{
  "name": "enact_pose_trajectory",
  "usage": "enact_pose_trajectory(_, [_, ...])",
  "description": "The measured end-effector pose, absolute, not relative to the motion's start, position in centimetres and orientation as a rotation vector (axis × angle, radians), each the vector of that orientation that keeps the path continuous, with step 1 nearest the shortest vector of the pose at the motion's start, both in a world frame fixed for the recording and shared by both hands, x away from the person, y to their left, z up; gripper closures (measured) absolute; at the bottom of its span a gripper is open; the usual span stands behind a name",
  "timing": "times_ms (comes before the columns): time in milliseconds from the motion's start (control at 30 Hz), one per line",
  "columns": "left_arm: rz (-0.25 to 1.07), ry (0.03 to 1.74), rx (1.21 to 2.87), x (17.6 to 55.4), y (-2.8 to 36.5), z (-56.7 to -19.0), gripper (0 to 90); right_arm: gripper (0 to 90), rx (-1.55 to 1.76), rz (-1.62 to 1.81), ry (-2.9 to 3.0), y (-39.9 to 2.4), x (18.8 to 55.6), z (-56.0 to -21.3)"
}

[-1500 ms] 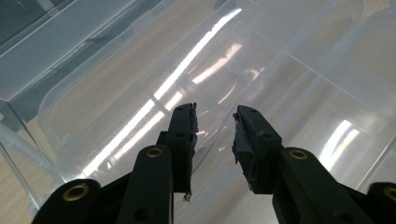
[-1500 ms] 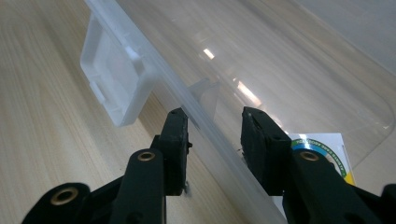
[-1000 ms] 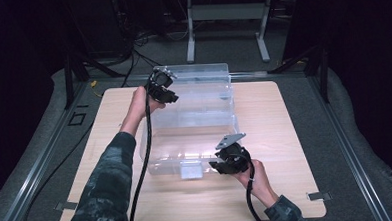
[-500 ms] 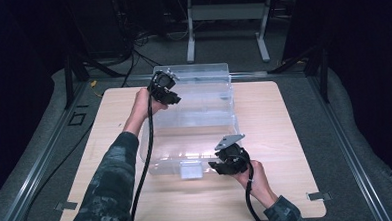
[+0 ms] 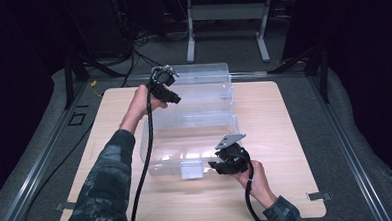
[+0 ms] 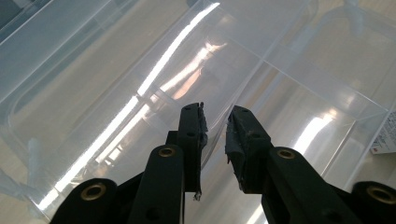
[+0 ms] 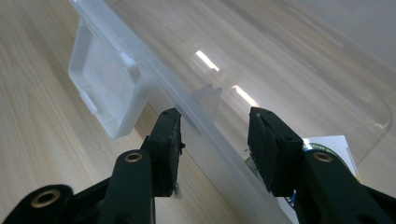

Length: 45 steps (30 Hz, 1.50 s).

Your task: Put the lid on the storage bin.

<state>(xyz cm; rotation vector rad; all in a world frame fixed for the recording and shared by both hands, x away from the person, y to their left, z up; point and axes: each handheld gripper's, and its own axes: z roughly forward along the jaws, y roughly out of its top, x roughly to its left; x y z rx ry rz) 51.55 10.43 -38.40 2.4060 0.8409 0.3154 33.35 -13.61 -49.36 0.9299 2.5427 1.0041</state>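
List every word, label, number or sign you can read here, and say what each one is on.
No text can be read.
White sticker on the clear plastic bin, at the edge of the left gripper view: tiny print, too small to read.
White label with a dark round logo behind the bin's clear wall, right gripper view: lettering partly hidden by the jaw and too blurred to read.

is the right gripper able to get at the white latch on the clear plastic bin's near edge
Probably yes: the right gripper has its jaws open astride the clear plastic bin edge, and the white latch sits just beside them, unobstructed.
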Motion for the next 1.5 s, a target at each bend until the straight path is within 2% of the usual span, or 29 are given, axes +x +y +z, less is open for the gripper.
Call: enact_pose_trajectory(1500, [0.404,0.743,2.269,45.4,12.0,-37.6,76.1,51.8,0.903,0.949,2.537,-13.1,33.2,-49.5])
